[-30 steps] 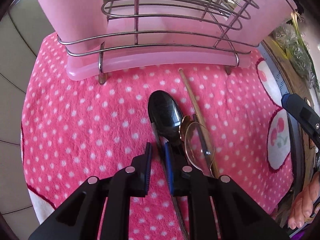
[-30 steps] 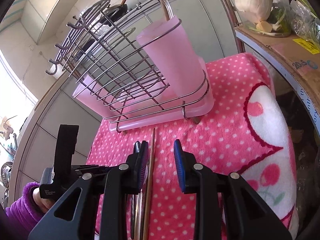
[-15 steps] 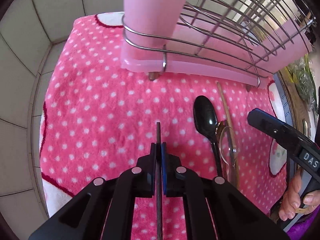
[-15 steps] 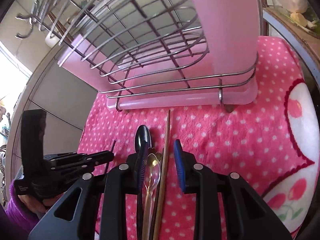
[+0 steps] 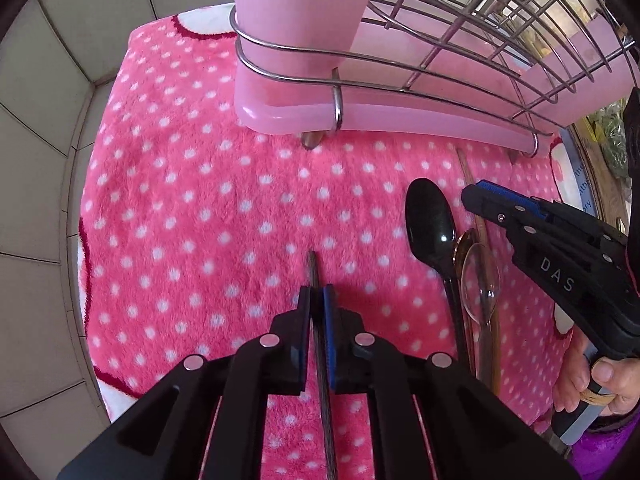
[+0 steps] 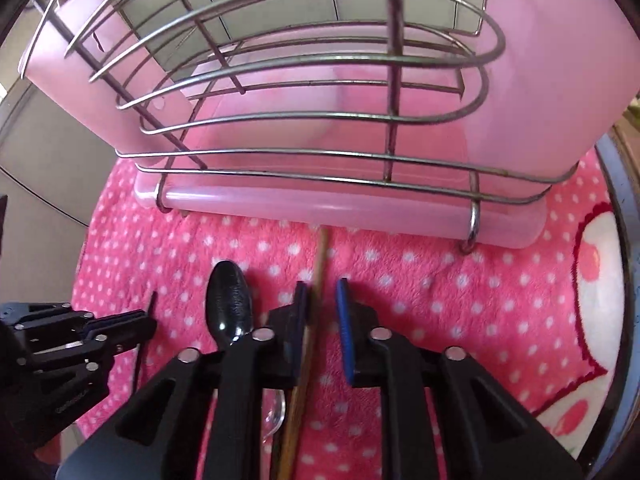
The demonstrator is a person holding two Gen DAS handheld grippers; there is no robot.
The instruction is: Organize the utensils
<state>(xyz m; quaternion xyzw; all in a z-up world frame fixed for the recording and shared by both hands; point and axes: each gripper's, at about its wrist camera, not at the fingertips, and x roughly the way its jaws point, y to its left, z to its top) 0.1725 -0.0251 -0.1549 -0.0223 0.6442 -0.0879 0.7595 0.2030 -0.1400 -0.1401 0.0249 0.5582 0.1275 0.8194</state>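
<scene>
Thin dark stick (image 5: pixel 313 270) clenched in left hand-held gripper (image 5: pixel 316 312), right hand-held gripper (image 6: pixel 322 312) released — now straddling wooden chopstick (image 6: pixel 320 268), nearer the rack (image 6: pixel 320 152) than before.

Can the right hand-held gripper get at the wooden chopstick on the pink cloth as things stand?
Probably yes: the right hand-held gripper is open with the wooden chopstick already between its fingers. The black spoon lies just outside them, to the left.

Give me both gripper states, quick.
Left gripper: shut on a dark chopstick.
Right gripper: open, straddling a wooden chopstick, not clamped.
</scene>
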